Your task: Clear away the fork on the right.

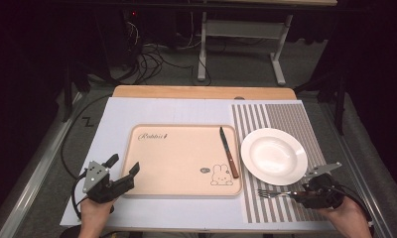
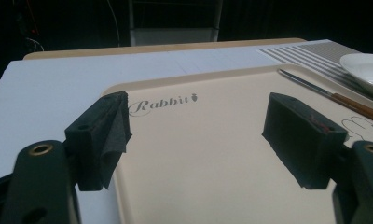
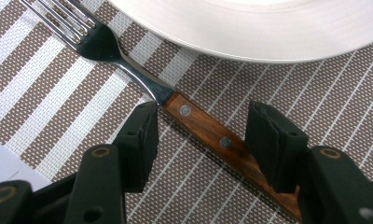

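The fork (image 3: 128, 65) loses its tine tips past the top edge of the right gripper view, and the end of its wooden handle is hidden under the right tongs (image 3: 201, 140). The plate (image 3: 268, 28) beside the fork is cut off by the top edge. In the left gripper view, the knife (image 2: 334, 95) runs out at the right edge. Small print on the tray (image 1: 152, 168) near the rabbit drawing is too small to read.

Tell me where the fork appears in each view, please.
High view: fork bottom right, on the striped placemat, below the white plate.
Left gripper view: not in it.
Right gripper view: fork runs diagonally from upper left.
Shared landmark: the white plate.
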